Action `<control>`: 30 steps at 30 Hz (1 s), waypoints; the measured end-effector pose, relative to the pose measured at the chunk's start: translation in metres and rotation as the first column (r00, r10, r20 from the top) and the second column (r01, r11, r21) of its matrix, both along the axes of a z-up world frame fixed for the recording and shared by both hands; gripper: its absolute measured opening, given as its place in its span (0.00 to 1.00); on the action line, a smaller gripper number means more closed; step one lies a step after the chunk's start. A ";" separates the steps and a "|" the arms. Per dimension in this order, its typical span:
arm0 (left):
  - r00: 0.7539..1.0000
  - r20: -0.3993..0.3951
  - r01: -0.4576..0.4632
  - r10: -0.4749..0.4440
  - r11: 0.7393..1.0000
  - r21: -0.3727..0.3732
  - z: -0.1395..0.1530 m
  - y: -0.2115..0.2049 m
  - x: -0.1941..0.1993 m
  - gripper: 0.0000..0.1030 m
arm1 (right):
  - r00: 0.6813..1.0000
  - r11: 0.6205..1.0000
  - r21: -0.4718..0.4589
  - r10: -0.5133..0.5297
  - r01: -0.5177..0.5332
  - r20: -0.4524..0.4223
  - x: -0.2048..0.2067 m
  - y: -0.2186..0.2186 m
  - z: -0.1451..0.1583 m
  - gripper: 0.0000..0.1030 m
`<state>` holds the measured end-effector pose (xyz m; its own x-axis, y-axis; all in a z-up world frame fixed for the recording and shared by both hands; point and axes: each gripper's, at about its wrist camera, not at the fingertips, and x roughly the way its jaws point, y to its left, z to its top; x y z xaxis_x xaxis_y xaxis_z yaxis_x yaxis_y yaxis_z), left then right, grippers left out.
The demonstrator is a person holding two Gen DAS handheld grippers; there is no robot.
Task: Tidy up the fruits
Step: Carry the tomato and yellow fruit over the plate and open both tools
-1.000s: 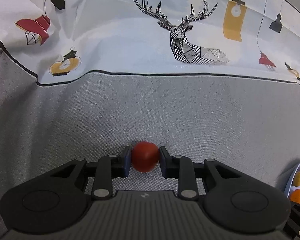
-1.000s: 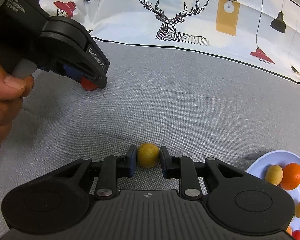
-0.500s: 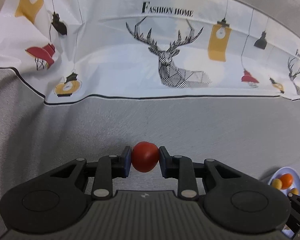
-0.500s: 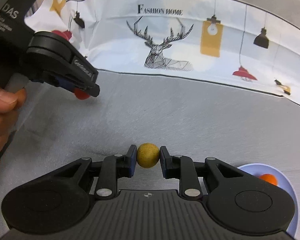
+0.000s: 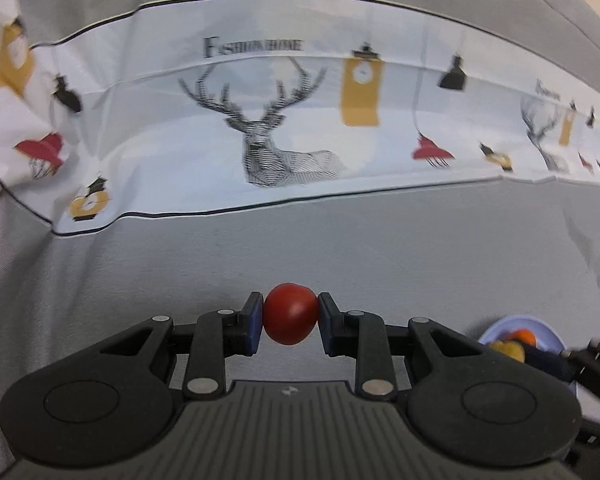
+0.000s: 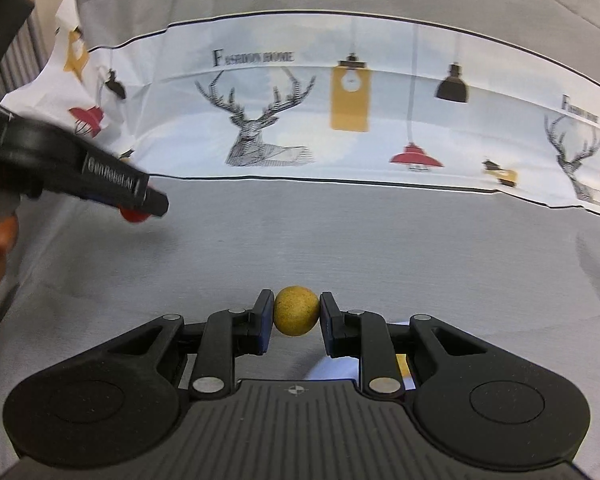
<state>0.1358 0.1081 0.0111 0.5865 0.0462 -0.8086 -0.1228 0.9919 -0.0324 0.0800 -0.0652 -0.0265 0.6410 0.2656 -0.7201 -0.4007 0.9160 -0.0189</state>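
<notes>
Aloft, left claw (image 5: 290, 318) clamping red fruit (image 5: 290, 313), right claw (image 6: 296, 317) clamping yellow fruit (image 6: 296, 310), "FASHION HOME" cloth (image 6: 256, 57)

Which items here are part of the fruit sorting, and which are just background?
Job:
- red fruit, clamped in left gripper
- yellow fruit, clamped in right gripper
- plate with an orange fruit

Background:
- grey cloth
- deer-print cloth
</notes>
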 end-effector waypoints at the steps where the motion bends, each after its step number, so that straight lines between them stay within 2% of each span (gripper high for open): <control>1: 1.000 0.001 0.015 -0.015 1.000 0.008 -0.001 -0.008 -0.001 0.31 | 1.000 1.000 0.003 -0.006 0.006 0.001 0.000 -0.005 0.001 0.25; 14: 0.990 0.071 0.121 -0.120 0.993 -0.002 -0.003 -0.076 -0.007 0.31 | 0.996 0.996 0.012 -0.092 0.092 0.003 0.010 -0.064 0.006 0.25; 27: 0.978 0.039 0.207 -0.206 0.978 -0.028 -0.015 -0.096 -0.004 0.31 | 0.989 0.989 0.014 -0.146 0.146 -0.002 0.016 -0.094 0.009 0.25; 30: 0.971 0.022 0.240 -0.239 0.969 -0.056 -0.019 -0.100 -0.004 0.31 | 0.981 0.981 0.018 -0.195 0.195 0.011 0.021 -0.110 0.014 0.25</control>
<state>0.1320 0.0081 -0.0077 0.5871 -0.1435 -0.7967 0.1189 0.9888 -0.0905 0.1013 -0.1752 -0.0122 0.6904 0.1464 -0.7085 -0.2142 0.9768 -0.0069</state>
